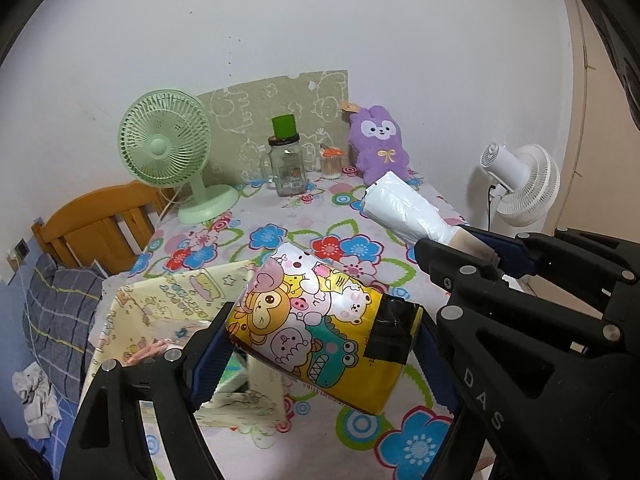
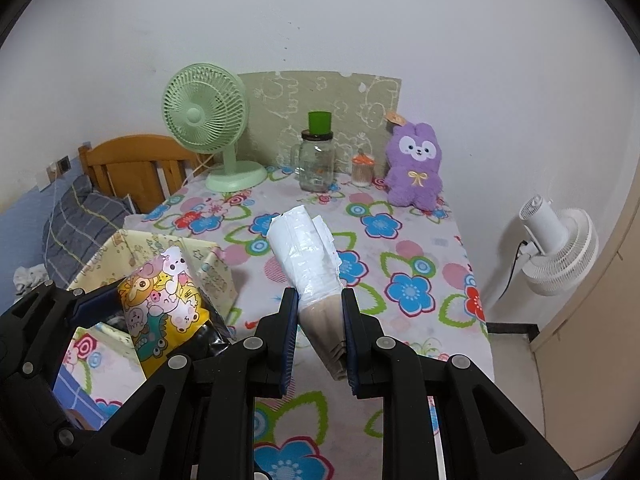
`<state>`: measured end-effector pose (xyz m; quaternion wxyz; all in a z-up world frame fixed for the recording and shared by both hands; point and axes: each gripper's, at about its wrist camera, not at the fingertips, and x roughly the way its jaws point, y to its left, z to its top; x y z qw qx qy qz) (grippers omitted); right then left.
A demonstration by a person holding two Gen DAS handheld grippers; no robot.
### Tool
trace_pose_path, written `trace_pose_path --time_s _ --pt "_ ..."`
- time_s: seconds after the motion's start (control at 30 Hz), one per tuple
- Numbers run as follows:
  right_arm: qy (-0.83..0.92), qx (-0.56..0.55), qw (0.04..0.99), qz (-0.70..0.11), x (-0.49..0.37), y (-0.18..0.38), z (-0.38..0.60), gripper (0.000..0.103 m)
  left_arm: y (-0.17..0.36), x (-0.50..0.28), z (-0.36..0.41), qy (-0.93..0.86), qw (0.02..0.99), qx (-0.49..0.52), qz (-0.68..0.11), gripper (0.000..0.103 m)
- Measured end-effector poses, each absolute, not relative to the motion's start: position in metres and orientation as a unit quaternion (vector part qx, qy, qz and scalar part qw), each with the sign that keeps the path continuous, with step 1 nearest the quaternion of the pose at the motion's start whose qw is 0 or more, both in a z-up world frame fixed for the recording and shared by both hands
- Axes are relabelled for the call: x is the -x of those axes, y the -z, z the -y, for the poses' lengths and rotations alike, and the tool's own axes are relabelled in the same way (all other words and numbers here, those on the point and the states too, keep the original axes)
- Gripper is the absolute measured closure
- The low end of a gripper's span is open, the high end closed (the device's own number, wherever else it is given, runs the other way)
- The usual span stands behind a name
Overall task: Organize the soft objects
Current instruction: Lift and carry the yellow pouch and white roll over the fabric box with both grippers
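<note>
My left gripper point(image 1: 320, 332) is shut on a yellow cartoon-print soft pack point(image 1: 320, 320), tilted and held in the air over the right side of an open cream printed box point(image 1: 168, 304). To its right, my right gripper point(image 2: 319, 304) is shut on the beige end of a white plastic-wrapped bundle point(image 2: 304, 244), which points away over the flowered tablecloth point(image 2: 400, 248). The left wrist view also shows this bundle point(image 1: 404, 208), and the right wrist view shows the pack point(image 2: 160, 300) and the box point(image 2: 212, 268). A purple plush bunny point(image 2: 416, 168) sits upright at the table's far right against the wall.
Along the wall stand a green desk fan point(image 2: 204, 120), a glass jar with a green lid point(image 2: 318, 156) and a small jar of swabs point(image 2: 362, 170). A white fan point(image 2: 560, 248) is off the table's right edge. A wooden headboard point(image 1: 100, 224) and bed lie to the left.
</note>
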<state>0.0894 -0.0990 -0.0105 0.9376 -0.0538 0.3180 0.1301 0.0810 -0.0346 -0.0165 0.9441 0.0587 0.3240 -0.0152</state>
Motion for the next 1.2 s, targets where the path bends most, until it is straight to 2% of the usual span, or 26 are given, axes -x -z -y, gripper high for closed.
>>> trace_pose_path --time_s 0.7,1.2 --pt "-0.165 0.064 0.934 -0.31 -0.094 0.002 0.042 0.08 0.01 -0.079 -0.017 -0.003 0.949 -0.057 -0.31 0.018" --pt "-0.199 0.081 0.922 -0.323 -0.109 0.015 -0.003 0.08 0.026 -0.09 -0.062 -0.029 0.945 -0.042 -0.322 0.018"
